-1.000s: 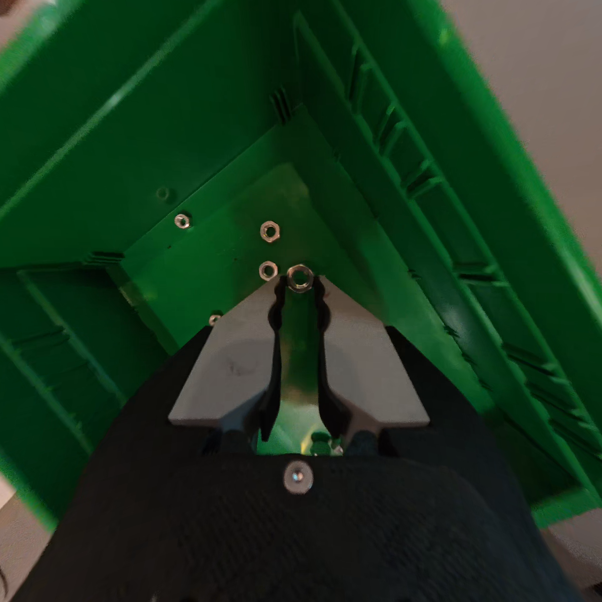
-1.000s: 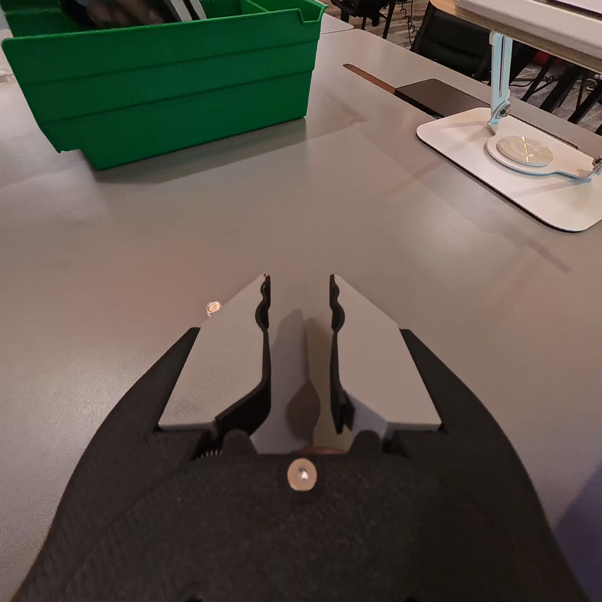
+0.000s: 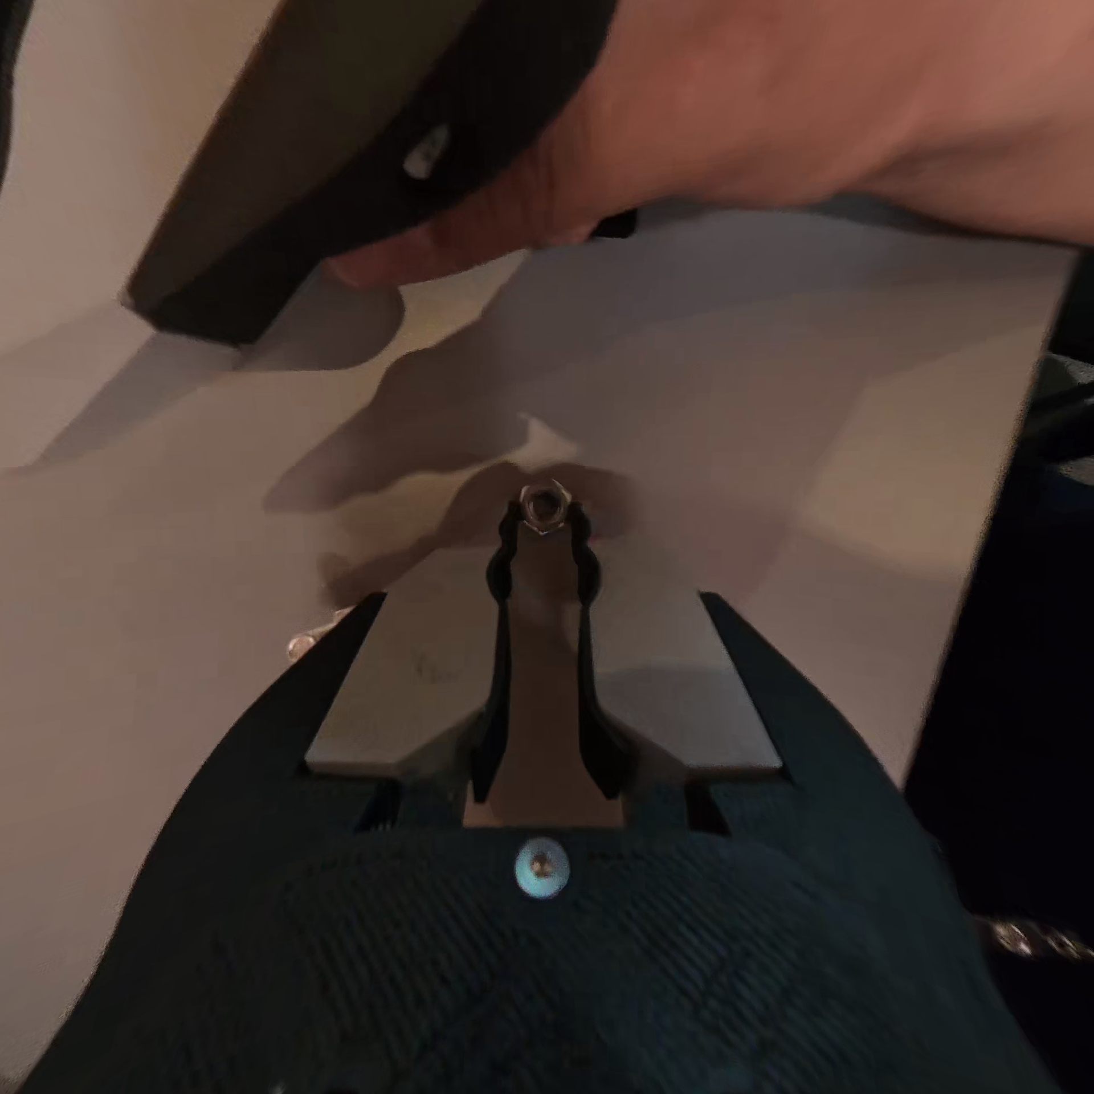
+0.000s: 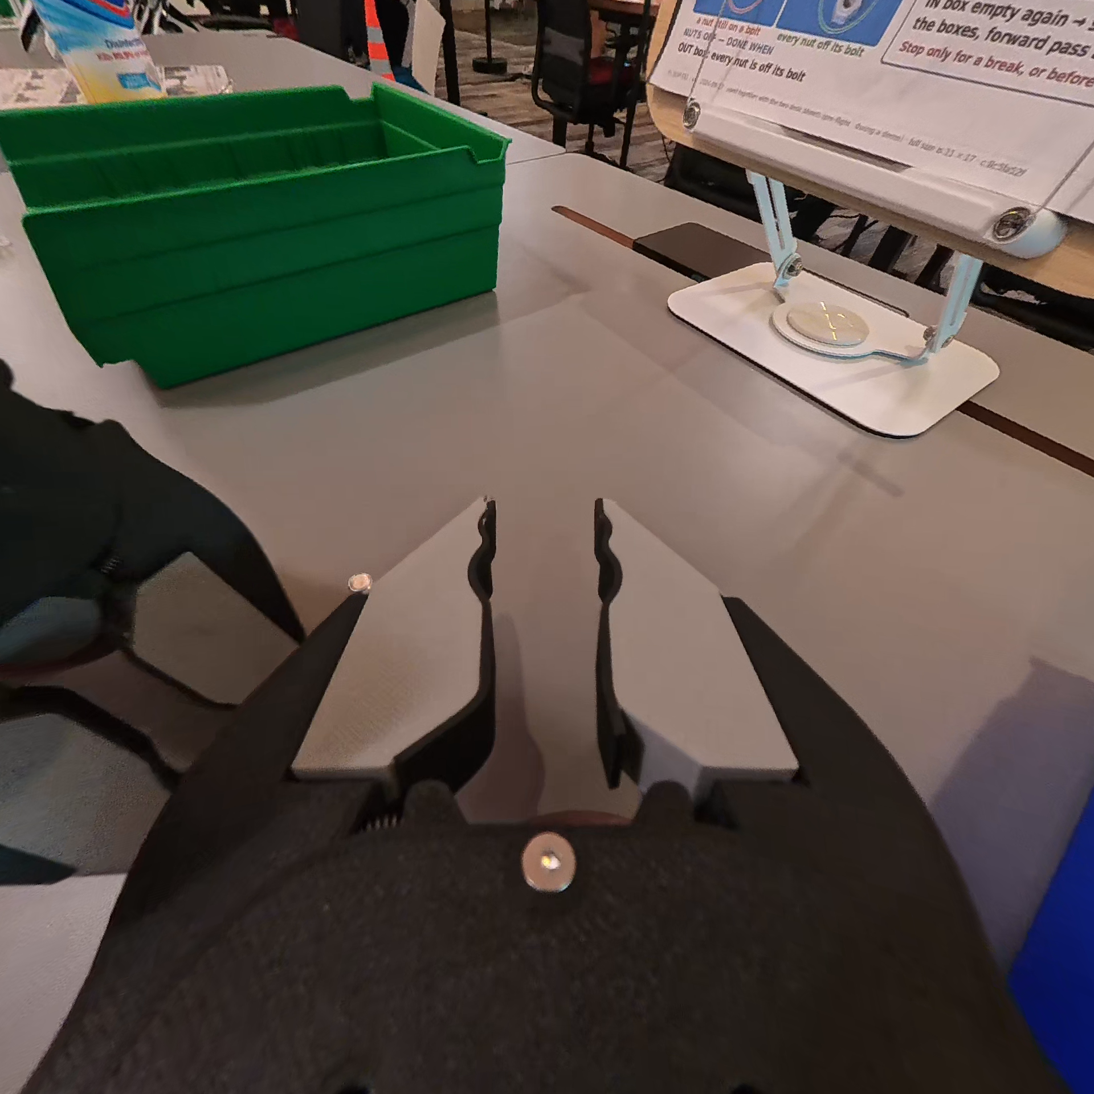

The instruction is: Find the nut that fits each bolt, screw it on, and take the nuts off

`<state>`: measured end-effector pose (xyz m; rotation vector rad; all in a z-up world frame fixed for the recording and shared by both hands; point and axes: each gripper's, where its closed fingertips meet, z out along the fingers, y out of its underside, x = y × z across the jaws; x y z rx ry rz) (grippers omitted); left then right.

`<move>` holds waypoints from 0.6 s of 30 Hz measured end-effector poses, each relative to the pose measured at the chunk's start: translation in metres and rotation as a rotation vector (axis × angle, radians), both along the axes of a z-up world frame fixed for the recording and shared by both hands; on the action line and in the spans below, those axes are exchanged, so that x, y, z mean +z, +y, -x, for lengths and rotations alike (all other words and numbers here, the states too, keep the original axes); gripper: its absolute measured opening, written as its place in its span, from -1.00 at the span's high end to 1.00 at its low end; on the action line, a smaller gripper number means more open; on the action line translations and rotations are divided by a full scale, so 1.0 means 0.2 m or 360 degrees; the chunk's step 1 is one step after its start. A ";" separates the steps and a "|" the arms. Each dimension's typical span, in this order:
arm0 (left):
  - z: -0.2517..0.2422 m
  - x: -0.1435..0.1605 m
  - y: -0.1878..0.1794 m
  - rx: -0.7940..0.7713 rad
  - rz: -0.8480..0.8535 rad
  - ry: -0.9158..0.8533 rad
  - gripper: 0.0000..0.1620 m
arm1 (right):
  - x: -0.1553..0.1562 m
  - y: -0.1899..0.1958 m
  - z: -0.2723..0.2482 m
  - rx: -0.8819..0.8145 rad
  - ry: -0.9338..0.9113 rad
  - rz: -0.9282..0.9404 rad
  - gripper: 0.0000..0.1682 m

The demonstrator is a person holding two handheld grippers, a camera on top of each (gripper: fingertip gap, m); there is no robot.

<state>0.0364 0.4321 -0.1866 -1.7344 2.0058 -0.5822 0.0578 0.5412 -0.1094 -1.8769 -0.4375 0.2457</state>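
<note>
My left gripper (image 3: 543,516) is shut on a small silver hex nut (image 3: 541,525), held at its fingertips above the grey table (image 3: 769,473). A silver bolt (image 3: 303,642) lies on the table, partly hidden by the left finger. My right gripper (image 4: 543,514) is open and empty, low over the table. The bolt's head (image 4: 359,583) shows just beside its left finger. In the left wrist view the right gripper's dark body (image 3: 331,177) and the hand holding it (image 3: 769,130) fill the top. The left gripper's dark body (image 4: 89,533) shows at the left edge of the right wrist view.
A green plastic bin (image 4: 266,248) stands at the back left of the table. A white stand (image 4: 840,355) carrying a printed sheet is at the back right. The table edge (image 3: 977,533) runs down the right of the left wrist view. Tip to tip, the grippers are about 12 cm apart.
My left gripper has come out of the green bin with the nut and now hangs over the table near the right gripper. The right gripper has tilted up slightly and stays open.
</note>
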 end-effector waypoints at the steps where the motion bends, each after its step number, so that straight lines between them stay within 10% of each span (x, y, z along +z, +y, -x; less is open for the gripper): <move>1: -0.02 0.01 0.01 0.0018 -0.0011 -0.0054 0.80 | -0.01 0.00 0.00 -0.0001 -0.0012 0.0006 0.64; 11: 0.27 0.33 0.28 0.0211 -0.0024 -0.0357 0.61 | 0.06 -0.08 0.12 0.0241 0.0097 -0.0023 0.64; 18: 0.39 0.26 0.55 0.0281 0.0111 -0.0366 0.50 | -0.09 -0.18 0.35 0.0573 0.0005 0.0200 0.65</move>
